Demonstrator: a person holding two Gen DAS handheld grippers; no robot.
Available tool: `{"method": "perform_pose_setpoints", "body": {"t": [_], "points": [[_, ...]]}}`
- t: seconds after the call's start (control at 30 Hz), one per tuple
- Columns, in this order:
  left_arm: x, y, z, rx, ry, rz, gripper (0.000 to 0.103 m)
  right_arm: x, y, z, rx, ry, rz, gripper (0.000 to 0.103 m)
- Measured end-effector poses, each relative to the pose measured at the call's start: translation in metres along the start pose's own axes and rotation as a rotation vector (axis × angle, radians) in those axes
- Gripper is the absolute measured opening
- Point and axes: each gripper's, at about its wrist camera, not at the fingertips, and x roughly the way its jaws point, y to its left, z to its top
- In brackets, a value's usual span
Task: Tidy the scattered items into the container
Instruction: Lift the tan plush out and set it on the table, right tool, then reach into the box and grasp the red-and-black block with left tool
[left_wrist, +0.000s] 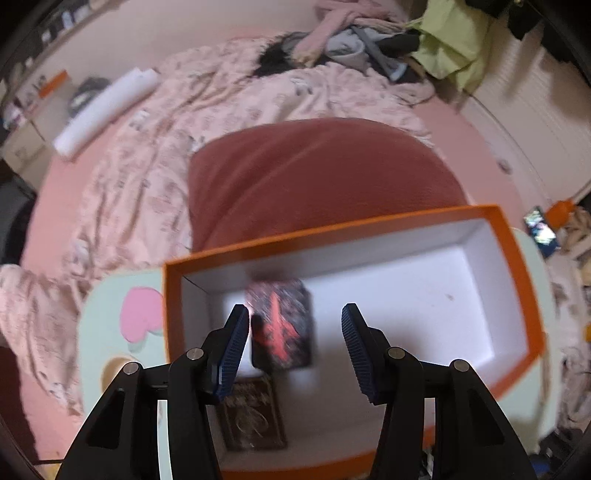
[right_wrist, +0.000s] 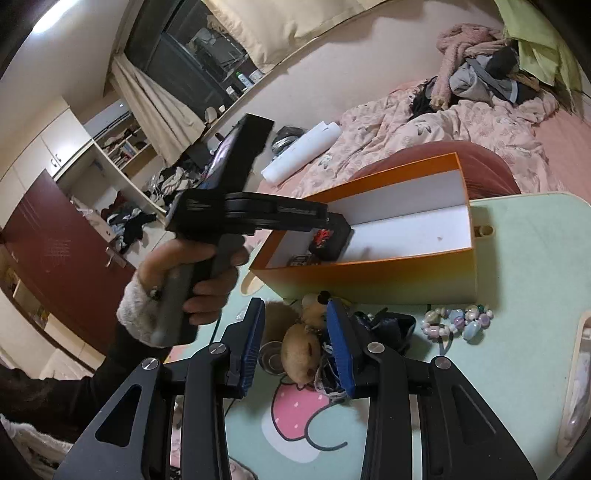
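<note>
Left gripper (left_wrist: 295, 350) was held open over the orange box (left_wrist: 517, 266), empty; red-and-black card box (left_wrist: 280, 328) lay inside. Right gripper (right_wrist: 295, 347) was closed on the plush toy (right_wrist: 299, 349) on the table (right_wrist: 517, 369). Next: lift required, then carry into the box.

Your orange box (left_wrist: 517, 258) holds two dark card packs (left_wrist: 280, 328) at its left end; plush toy (right_wrist: 301, 349) and bead bracelet (right_wrist: 458, 321) lie outside.

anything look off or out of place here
Yes: the plush toy, dark pouch and bead bracelet lie loose on the table beside the orange box. Two dark packs are already inside.
</note>
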Motion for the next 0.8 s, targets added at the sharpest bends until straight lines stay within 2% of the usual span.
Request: {"method": "perform_pose_setpoints", "body": {"t": [0.13,0.2,0.23,0.3,0.37,0.43,0.57,0.67,0.77,0.8], "points": [[0.009,-0.006,0.002,0.03,0.008,0.102,0.053,-0.003,-0.004,-0.002,0.023,-0.003,0.025,0.036],[0.021,-0.007,0.003,0.029,0.063,0.074,0.054,-0.004,-0.005,-0.002,0.029,0.004,0.032,0.036],[0.025,-0.007,0.003,0.026,0.091,0.057,0.058,-0.004,-0.005,-0.002,0.03,0.003,0.034,0.036],[0.023,-0.011,0.002,0.04,0.073,0.049,0.059,-0.005,-0.005,-0.003,0.034,0.001,0.038,0.036],[0.016,-0.012,0.001,0.042,0.058,-0.019,0.059,-0.005,-0.006,-0.003,0.041,0.004,0.043,0.036],[0.013,-0.012,0.001,0.03,0.065,-0.053,0.059,-0.005,-0.006,-0.004,0.043,0.007,0.045,0.036],[0.015,-0.012,0.004,0.02,0.048,0.051,0.059,-0.003,-0.006,-0.004,0.049,0.015,0.05,0.036],[0.024,-0.014,0.005,0.037,0.055,0.09,0.059,-0.002,-0.007,-0.004,0.054,0.018,0.063,0.036],[0.033,-0.021,0.005,0.096,0.07,0.12,0.06,0.0,-0.009,-0.005,0.061,0.023,0.071,0.036],[0.032,-0.023,0.005,0.115,0.06,0.118,0.058,0.001,-0.009,-0.005,0.061,0.025,0.071,0.036]]}}
